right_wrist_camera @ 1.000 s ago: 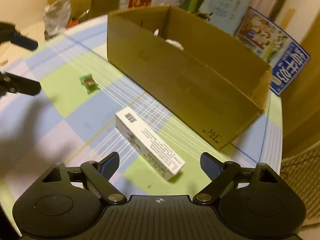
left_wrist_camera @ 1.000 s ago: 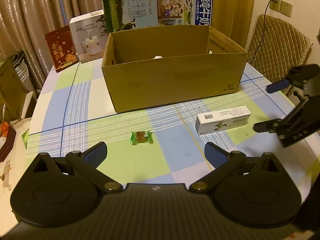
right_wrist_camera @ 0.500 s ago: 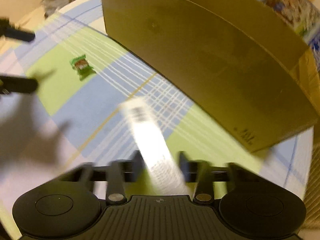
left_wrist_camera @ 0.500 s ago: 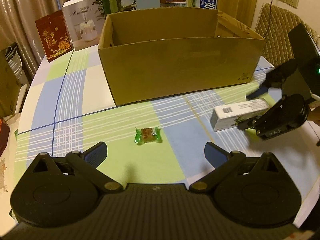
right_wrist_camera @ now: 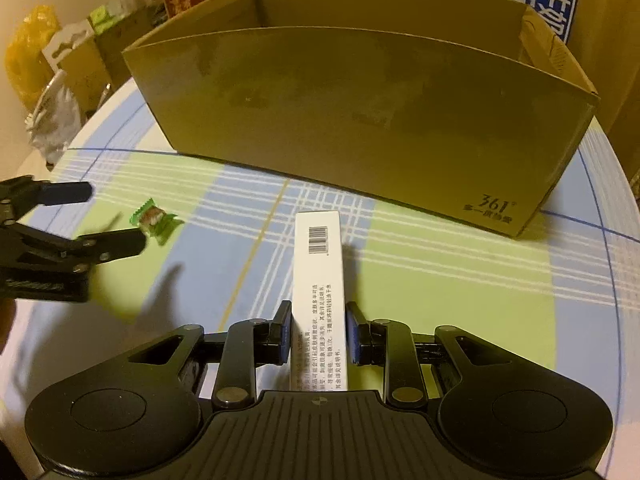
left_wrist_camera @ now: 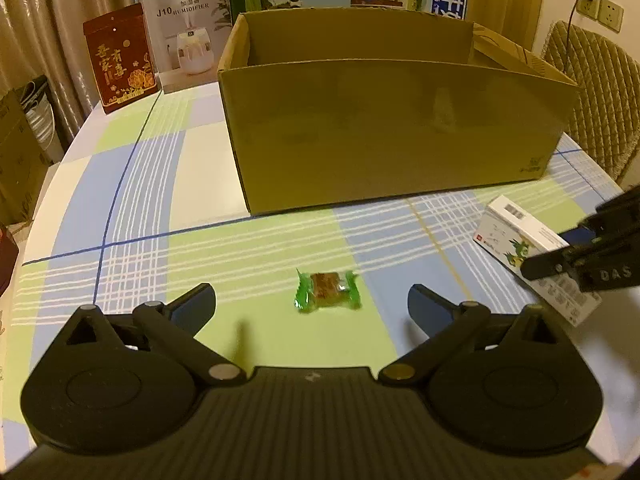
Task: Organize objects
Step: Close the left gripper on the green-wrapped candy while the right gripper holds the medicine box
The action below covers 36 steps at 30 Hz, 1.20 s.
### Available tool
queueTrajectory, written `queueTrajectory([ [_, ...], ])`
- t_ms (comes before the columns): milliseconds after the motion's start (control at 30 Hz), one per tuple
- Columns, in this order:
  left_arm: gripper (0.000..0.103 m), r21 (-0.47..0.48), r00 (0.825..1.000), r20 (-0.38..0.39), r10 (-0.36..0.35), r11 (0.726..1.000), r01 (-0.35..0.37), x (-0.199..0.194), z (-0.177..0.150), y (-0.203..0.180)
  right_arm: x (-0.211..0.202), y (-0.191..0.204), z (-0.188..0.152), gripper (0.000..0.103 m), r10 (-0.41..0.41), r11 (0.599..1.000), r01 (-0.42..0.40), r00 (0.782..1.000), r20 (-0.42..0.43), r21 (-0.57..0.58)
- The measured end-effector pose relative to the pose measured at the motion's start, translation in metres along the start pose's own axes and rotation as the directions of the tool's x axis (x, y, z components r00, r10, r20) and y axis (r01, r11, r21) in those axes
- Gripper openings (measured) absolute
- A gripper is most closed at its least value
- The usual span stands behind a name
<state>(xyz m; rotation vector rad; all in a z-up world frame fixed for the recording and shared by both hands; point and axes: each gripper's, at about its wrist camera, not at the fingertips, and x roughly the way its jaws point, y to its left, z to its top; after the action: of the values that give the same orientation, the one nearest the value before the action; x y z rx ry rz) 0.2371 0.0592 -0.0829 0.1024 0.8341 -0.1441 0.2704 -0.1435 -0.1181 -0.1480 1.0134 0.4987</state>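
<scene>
Gripping long white barcoded box (right_wrist_camera: 318, 280): right hand-held gripper (right_wrist_camera: 319, 336); left hand-held gripper (left_wrist_camera: 311, 304) spread wide.

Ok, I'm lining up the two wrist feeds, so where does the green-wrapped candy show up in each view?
Left wrist: the green-wrapped candy lies low in the middle, on the tablecloth between the open fingers of the left gripper.
Right wrist: the candy sits at the left, beside the left gripper's fingertips.
Shared landmark: the cardboard box, behind the candy in both.

Right gripper (right_wrist_camera: 319, 338): clamped on white carton (right_wrist_camera: 318, 280)
Cardboard box (right_wrist_camera: 360, 136): ahead
Green candy (right_wrist_camera: 154, 220): far left, between left gripper (right_wrist_camera: 108, 216) fingers
</scene>
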Motion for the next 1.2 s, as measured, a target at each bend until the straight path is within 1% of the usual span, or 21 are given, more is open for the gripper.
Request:
queueTrajectory([
  [100,0.094,0.0,1.0,0.015,0.003,1.0,-0.003,0.009,-0.001,-0.001,-0.001,0.0,0.0,0.028,0.016,0.999,-0.017,1.0,-0.017,-0.039],
  [167,0.092,-0.001,1.0,0.018,0.007,1.0,-0.007,0.015,-0.002,-0.001,0.001,0.0,-0.002,0.035,0.011,0.999,-0.013,1.0,-0.026,-0.043],
  [233,0.085,-0.003,1.0,0.013,0.002,1.0,-0.002,0.019,-0.004,-0.001,0.002,0.0,-0.003,0.036,0.01,0.999,-0.011,1.0,-0.026,-0.043],
  [367,0.08,-0.005,1.0,0.008,-0.008,1.0,0.009,0.025,-0.004,-0.001,0.002,-0.001,-0.002,0.037,0.019,0.999,-0.02,1.0,-0.021,-0.036],
  [500,0.073,-0.008,1.0,0.013,-0.022,1.0,0.022,0.03,-0.001,-0.001,0.003,-0.001,-0.001,0.039,0.022,1.0,-0.022,1.0,-0.018,-0.013],
  [533,0.068,-0.005,1.0,0.009,-0.025,1.0,0.025,0.031,0.0,-0.001,0.003,-0.002,-0.001,0.04,0.023,1.0,-0.024,1.0,-0.018,-0.005],
  [567,0.065,-0.004,1.0,0.005,-0.027,1.0,0.027,0.033,0.0,-0.002,0.003,-0.003,-0.001,0.04,0.023,1.0,-0.023,1.0,-0.017,-0.003],
  [633,0.054,-0.009,0.999,-0.005,-0.033,0.999,0.032,0.035,0.0,-0.002,0.002,-0.003,0.0,0.04,0.011,1.0,-0.011,1.0,-0.014,-0.002],
  [700,0.047,-0.019,0.999,-0.014,-0.039,0.999,0.039,0.036,0.0,-0.001,-0.001,-0.004,-0.001,0.04,0.002,1.0,-0.002,1.0,-0.011,-0.008],
  [767,0.045,-0.025,0.999,-0.013,-0.038,0.999,0.038,0.036,-0.001,0.0,-0.001,-0.003,-0.001,0.04,0.001,1.0,-0.001,1.0,-0.007,-0.012],
  [867,0.039,-0.035,0.999,-0.012,-0.03,0.999,0.03,0.035,-0.002,0.001,-0.002,-0.003,0.0,0.04,0.002,1.0,-0.002,1.0,-0.002,-0.013],
  [933,0.031,-0.037,1.0,-0.011,-0.028,0.999,0.028,0.034,-0.002,0.001,-0.001,-0.004,0.0,0.041,-0.005,1.0,0.005,1.0,0.0,-0.014],
  [967,0.03,-0.041,0.999,-0.011,-0.03,0.999,0.029,0.033,-0.002,0.001,0.0,-0.003,0.0,0.041,-0.008,1.0,0.008,1.0,0.002,-0.015],
  [1033,0.025,-0.046,0.999,-0.012,-0.032,0.998,0.031,0.033,-0.002,0.001,0.0,-0.003,0.0,0.041,-0.008,1.0,0.008,1.0,0.006,-0.02],
  [1200,0.024,-0.047,0.999,-0.016,-0.047,0.998,0.046,0.03,-0.002,-0.004,0.002,0.002,0.002,0.041,0.003,0.999,-0.003,1.0,0.0,-0.047],
])
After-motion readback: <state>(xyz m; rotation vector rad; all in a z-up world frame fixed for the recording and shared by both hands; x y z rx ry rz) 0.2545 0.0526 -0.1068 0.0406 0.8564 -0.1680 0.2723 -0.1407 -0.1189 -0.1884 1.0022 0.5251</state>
